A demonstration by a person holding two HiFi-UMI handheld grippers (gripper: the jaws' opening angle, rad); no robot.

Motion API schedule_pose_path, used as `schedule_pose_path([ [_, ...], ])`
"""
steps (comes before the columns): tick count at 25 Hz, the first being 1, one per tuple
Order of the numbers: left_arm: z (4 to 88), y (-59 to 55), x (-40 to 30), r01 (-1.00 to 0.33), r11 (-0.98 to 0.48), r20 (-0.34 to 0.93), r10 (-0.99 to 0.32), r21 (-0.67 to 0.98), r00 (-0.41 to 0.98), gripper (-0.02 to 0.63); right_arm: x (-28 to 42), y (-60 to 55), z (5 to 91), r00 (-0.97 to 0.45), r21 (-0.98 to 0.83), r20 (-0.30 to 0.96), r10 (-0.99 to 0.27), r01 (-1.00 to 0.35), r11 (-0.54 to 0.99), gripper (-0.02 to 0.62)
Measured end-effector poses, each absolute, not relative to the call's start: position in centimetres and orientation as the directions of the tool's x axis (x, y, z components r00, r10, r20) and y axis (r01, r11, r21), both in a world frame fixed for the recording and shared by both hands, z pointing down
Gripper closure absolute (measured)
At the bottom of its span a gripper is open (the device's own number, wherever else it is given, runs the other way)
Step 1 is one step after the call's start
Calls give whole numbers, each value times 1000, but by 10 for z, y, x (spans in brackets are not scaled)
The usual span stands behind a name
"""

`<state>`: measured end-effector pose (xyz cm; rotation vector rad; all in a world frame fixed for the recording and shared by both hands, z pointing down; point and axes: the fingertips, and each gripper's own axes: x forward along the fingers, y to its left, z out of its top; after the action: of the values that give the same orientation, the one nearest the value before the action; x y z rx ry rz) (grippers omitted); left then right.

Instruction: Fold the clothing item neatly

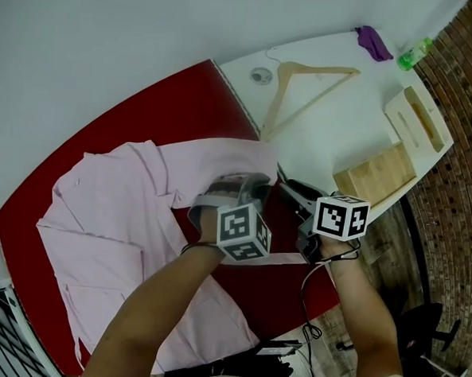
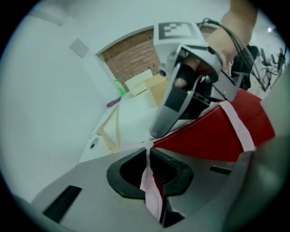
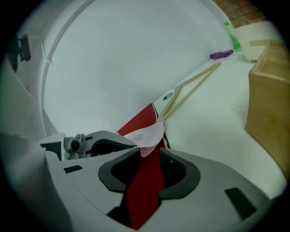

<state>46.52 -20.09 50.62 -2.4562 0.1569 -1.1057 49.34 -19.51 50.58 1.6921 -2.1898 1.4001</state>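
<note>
The pale pink shirt lies wrinkled and mostly flat on the red-covered bench, spread from 8 o'clock to the middle, with one long part folded across toward 2 o'clock, where its edge is lifted.

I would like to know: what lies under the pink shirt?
The pink shirt lies on a red surface, which shows around its edges. Whether anything else lies beneath cannot be seen, because the fabric covers it.
</note>
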Motion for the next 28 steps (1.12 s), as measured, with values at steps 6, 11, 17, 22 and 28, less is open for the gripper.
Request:
schedule_pose_path([
  [6,482,-213,452,-59,-896,606,-345,-440,717,577,490,-224,502,-467,-859,382,-797,-498,-120,405],
  [11,477,-215,445,-83,-890,585,-363,-449,725,577,482,-238,512,-472,-912,362,-804,-359,-199,397],
  [17,471,-207,439,-72,-884,565,-357,-463,744,577,480,-256,521,-440,-921,359,-823,-309,-236,399],
  [22,475,-203,434,-49,-891,587,-338,-451,736,577,488,-267,517,-421,-920,351,-836,-322,-225,399],
  [28,486,-205,431,-58,-912,612,-318,-405,724,577,503,-253,518,-391,-927,333,-858,-301,-223,394],
])
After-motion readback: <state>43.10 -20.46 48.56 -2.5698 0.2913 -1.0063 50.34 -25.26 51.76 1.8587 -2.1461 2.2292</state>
